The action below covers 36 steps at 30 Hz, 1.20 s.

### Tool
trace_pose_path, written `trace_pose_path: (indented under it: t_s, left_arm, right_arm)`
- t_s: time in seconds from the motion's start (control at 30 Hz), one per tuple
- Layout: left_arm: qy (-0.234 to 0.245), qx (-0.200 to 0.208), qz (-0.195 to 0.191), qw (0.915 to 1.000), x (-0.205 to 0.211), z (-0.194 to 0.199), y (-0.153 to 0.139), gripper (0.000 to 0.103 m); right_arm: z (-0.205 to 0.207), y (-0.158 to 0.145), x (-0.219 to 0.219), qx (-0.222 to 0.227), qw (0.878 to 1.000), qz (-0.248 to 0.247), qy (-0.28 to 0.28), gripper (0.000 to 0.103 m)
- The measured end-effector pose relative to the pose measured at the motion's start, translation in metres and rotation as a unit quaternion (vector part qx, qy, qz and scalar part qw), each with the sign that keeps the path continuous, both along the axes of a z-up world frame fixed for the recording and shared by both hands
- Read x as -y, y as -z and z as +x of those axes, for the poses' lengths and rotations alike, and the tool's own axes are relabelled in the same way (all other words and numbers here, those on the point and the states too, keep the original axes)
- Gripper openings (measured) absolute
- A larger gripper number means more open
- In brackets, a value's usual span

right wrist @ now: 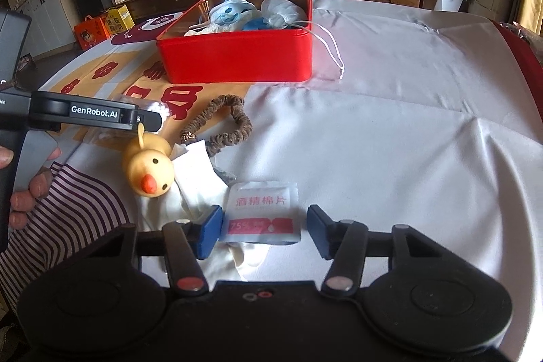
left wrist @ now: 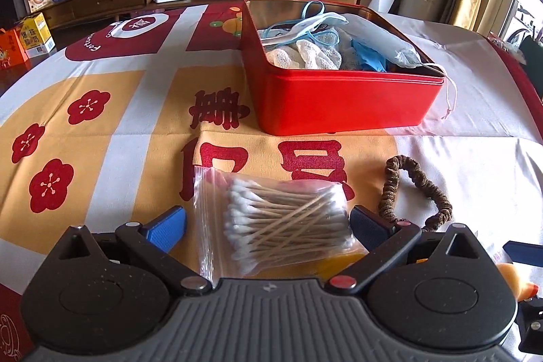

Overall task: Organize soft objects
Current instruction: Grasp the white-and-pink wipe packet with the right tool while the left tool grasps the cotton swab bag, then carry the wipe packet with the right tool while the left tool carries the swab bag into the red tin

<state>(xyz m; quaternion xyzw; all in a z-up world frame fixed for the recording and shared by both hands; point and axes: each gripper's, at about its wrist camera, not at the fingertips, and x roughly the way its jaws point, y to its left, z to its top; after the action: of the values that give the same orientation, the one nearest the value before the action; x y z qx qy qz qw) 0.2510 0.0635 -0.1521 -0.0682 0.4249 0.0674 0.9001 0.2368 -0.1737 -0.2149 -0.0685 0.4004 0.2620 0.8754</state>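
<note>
Tablecloth (left wrist: 112,124): covered the table; red and yellow print on its left part, plain white on the right.
Red tin (left wrist: 339,104): sat open on the cloth, well ahead of both tools; held gauze, blue and white masks and a white mesh pouch, with a white cord trailing over its right wall onto the cloth.
Left gripper (left wrist: 268,223): low over the cloth, blue pads spread wide, holding nothing.
Bag of cotton swabs (left wrist: 271,226): clear zip bag lying flat between the left gripper's spread fingers; the pads stood just beside its edges, contact could not be told.
Right gripper (right wrist: 264,229): fingers spread apart, empty.
Alcohol pad packet (right wrist: 261,212): white sachet with pink print, lying flat between the right gripper's fingers; left pad just beside its edge, right pad apart from it.
Brown scrunchie (right wrist: 230,121): lay on the cloth between the tin and the packet, near the swab bag's right side.
Yellow chick toy (right wrist: 149,165): rested on crumpled white tissue (right wrist: 193,182), left of the packet and just beside the scrunchie.
</note>
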Motion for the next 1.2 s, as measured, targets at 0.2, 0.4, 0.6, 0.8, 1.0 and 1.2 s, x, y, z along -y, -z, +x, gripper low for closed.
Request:
trace_pose_path:
  t_s: [0.2,0.4,0.6,0.8,1.0,1.2]
  left_arm:
    - [0.011,0.012,0.01,0.9998,0.004,-0.004,-0.003,0.092]
    - [0.027,0.02,0.016,0.9993,0.007,-0.009,-0.007,0.073]
    - [0.022,0.019,0.008,0.9995,0.006,-0.01,-0.009,0.072]
    - [0.012,0.024,0.002,0.9996,0.001,-0.018,-0.015,0.071]
    - [0.005,0.027,-0.002,0.9996,-0.004,-0.029,-0.028,0.071]
    - [0.007,0.035,-0.005,0.9994,-0.002,-0.041,-0.048,0.071]
  right_arm:
    - [-0.003,0.0,-0.001,0.01,1.0,-0.01,-0.002,0.047]
    - [-0.003,0.0,0.0,0.011,1.0,-0.008,0.0,0.047]
    - [-0.004,-0.004,0.005,0.009,1.0,0.0,0.011,0.045]
    - [-0.007,-0.011,0.014,0.011,1.0,0.012,0.02,0.044]
    - [-0.014,-0.026,0.022,0.019,0.999,0.028,0.024,0.044]
    - [-0.022,-0.049,0.025,0.035,0.998,0.04,0.018,0.044]
